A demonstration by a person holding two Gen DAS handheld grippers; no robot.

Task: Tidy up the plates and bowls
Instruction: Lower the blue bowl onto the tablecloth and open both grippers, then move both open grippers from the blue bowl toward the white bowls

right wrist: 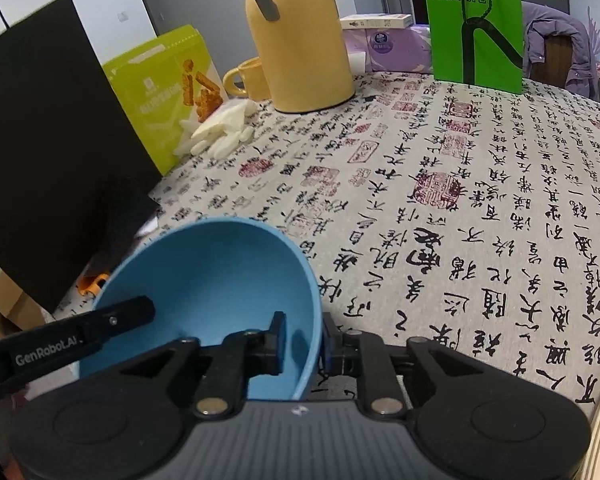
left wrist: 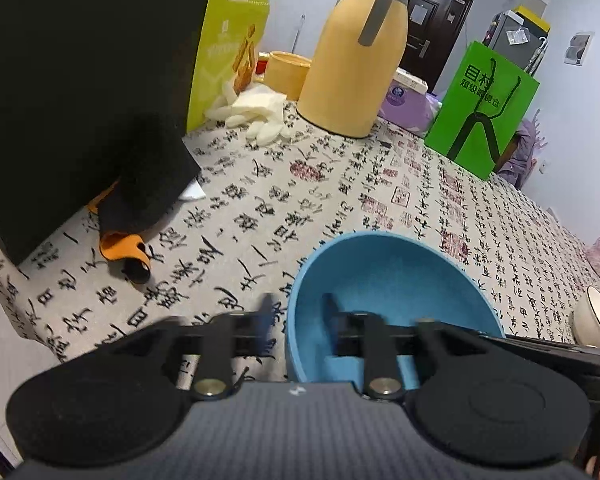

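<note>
I have the blue bowl (right wrist: 204,292) tipped on the calligraphy-print tabletop (right wrist: 440,200), both tongs straddling its rim from opposite sides, which I judge steadies it for stacking. The right tongs (right wrist: 302,340) stand slightly parted around the near wall, not pinching. The left tongs (left wrist: 298,316) are blurred; they look parted too, apparently clear of the rim. Both angle downward.

We see the bowl (right wrist: 204,280) on the table (right wrist: 440,208), close in front of us. Far behind it stands the big jug (right wrist: 300,40), with a cup (right wrist: 246,76) to its left. The gloves (right wrist: 220,132) lie before the cup. The tall bag (right wrist: 474,20) stands to the jug's right.
</note>
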